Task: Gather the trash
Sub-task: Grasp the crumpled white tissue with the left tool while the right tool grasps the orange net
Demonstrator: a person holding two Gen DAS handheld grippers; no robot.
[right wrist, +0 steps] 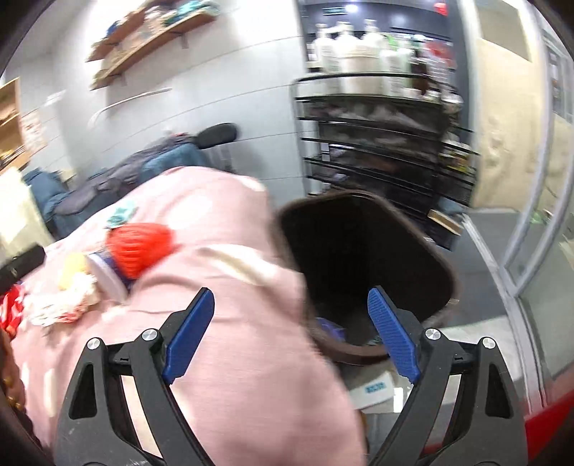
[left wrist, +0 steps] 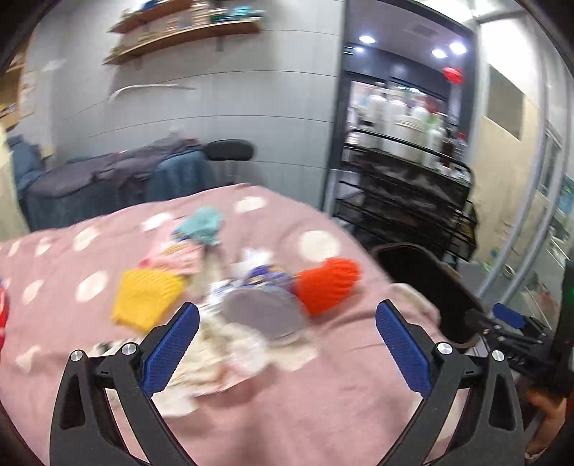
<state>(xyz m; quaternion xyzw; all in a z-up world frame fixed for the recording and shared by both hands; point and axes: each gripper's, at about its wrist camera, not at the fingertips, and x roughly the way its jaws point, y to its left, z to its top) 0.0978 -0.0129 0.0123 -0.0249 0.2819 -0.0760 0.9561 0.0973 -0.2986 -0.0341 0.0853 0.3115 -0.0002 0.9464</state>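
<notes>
A heap of trash lies on the pink dotted blanket (left wrist: 323,394): crumpled white paper (left wrist: 222,351), a grey round lid (left wrist: 262,315) and a purple wrapper (left wrist: 265,277). Beside the heap lie a yellow knit piece (left wrist: 147,297), an orange knit piece (left wrist: 328,283) and a teal cloth (left wrist: 201,226). My left gripper (left wrist: 287,308) hangs open above the heap, nothing between its blue pads. A dark bin (right wrist: 358,251) stands at the blanket's right edge. My right gripper (right wrist: 290,292) is open over the bin's near rim, holding nothing. Something purple (right wrist: 330,328) lies in the bin.
A black wire cart (left wrist: 405,179) with white bottles stands behind the bin. Clothes are piled on a chair (left wrist: 107,175) at the back wall, under wooden shelves (left wrist: 186,32). A glass partition (right wrist: 538,215) runs along the right. A white box (right wrist: 373,389) lies on the floor.
</notes>
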